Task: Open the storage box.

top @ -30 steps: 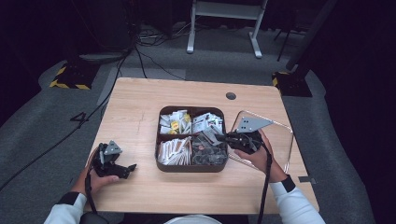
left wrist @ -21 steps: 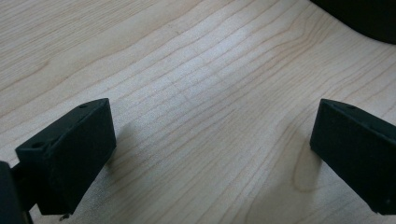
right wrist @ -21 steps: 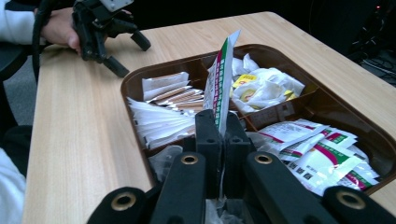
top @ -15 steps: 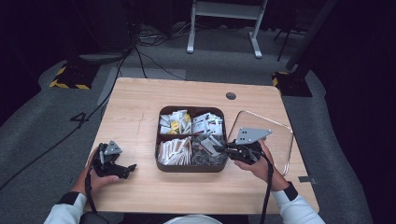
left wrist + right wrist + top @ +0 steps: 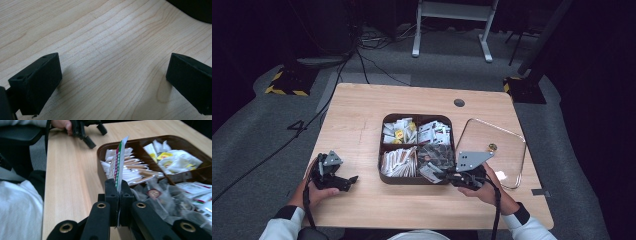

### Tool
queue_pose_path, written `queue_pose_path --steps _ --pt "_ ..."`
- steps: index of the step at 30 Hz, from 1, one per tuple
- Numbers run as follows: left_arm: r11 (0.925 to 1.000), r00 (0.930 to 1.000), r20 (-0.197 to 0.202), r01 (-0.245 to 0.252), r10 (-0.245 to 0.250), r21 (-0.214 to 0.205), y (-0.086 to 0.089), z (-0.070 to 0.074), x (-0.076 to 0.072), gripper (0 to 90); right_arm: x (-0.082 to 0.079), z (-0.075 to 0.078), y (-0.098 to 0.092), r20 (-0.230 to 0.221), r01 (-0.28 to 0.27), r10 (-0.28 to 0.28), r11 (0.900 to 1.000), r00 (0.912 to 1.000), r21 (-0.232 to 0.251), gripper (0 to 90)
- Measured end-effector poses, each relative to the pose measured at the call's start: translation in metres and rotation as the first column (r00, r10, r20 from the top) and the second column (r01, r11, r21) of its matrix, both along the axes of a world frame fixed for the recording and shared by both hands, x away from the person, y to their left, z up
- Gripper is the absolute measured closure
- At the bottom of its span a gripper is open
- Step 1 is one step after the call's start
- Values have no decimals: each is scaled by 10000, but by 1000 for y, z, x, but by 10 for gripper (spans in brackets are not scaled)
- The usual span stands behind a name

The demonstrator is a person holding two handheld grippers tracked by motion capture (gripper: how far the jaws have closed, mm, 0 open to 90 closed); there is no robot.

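High view: four-compartment brown tray [image 5: 382, 150] full of sachets [image 5: 398, 161].

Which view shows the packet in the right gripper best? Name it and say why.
The right gripper view: the packet stands edge-on, clamped between the right gripper jaws, its green and red print visible. The high view shows it small, at the tray's near edge. The left gripper view shows bare table.
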State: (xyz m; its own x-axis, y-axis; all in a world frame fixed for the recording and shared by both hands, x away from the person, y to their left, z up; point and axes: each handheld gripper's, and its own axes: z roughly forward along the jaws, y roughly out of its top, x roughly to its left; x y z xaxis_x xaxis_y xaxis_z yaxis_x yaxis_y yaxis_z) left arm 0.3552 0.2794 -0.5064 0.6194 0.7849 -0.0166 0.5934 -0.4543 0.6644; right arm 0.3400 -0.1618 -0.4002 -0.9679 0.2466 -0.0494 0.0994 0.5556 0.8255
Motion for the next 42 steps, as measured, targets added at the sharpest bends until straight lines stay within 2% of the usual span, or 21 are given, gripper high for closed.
queue_pose_path --steps 7,18,25,29,35,38,42 --pt "10000 10000 -21 8 -8 15 0 0 0 4 -7 -10 11 -180 -406 399 9985 9990 -374 889" --pt "10000 10000 -19 9 -9 12 0 0 0 4 -17 -19 24 -473 -993 961 9927 9942 -685 888" --pt "10000 10000 -16 9 -9 15 0 0 0 4 -22 -32 35 -880 -1467 1373 9830 9866 -1108 887" --pt "10000 10000 -20 9 -9 17 0 0 0 4 -25 -40 41 -1138 -1784 1628 9734 9801 -1438 886" --pt "10000 10000 -16 10 -10 12 0 0 0 4 -26 -51 47 -1582 -2052 1796 9648 9709 -1645 882" --pt "10000 10000 -18 7 -7 8 0 0 0 5 -27 -52 49 -1676 -2040 1768 9654 9699 -1626 880" --pt "10000 10000 -17 7 -7 13 0 0 0 4 -33 -48 49 -1541 -2231 1984 9607 9679 -1651 878"
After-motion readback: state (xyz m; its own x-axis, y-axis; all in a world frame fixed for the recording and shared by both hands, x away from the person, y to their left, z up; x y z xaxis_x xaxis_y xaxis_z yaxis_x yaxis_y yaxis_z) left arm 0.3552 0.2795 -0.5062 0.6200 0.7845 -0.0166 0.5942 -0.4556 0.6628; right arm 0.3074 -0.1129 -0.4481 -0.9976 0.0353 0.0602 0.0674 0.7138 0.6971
